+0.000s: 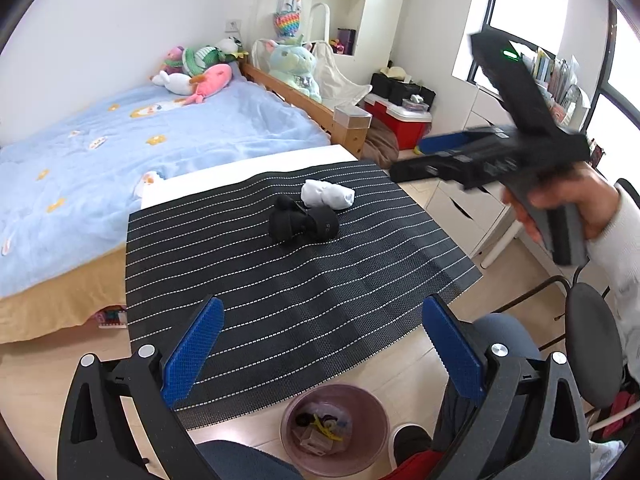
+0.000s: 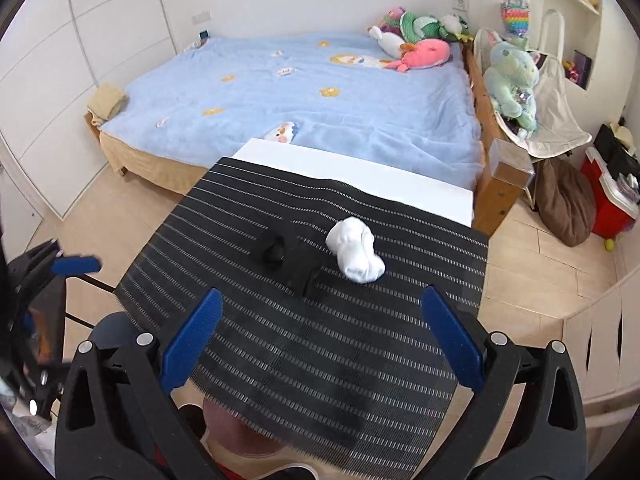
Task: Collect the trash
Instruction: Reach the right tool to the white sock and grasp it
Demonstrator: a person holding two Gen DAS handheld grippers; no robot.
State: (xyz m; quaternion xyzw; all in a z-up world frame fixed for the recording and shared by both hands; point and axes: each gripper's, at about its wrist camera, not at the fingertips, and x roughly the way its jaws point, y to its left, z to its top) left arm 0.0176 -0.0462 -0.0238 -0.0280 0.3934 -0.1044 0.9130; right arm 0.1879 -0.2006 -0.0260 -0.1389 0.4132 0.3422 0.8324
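Note:
A white balled sock [image 1: 328, 195] [image 2: 356, 254] and a black balled sock [image 1: 303, 222] [image 2: 288, 258] lie side by side on a black striped mat [image 1: 304, 300] [image 2: 340, 340] covering a white table [image 1: 248, 168] [image 2: 352, 172]. A pink bin [image 1: 335, 428] holding scraps stands on the floor under the mat's near edge; only its rim [image 2: 240, 436] shows in the right wrist view. My left gripper [image 1: 322, 344] is open and empty above the mat's near edge. My right gripper [image 2: 320, 340] is open and empty above the mat; it appears raised at the right in the left wrist view [image 1: 424, 156].
A bed with a blue blanket [image 1: 140, 140] [image 2: 300, 92] and plush toys lies behind the table. A black chair [image 1: 592, 340] stands at the right. A red cooler [image 1: 400, 120] and brown beanbag [image 2: 564, 204] sit on the floor beside white drawers [image 1: 460, 208].

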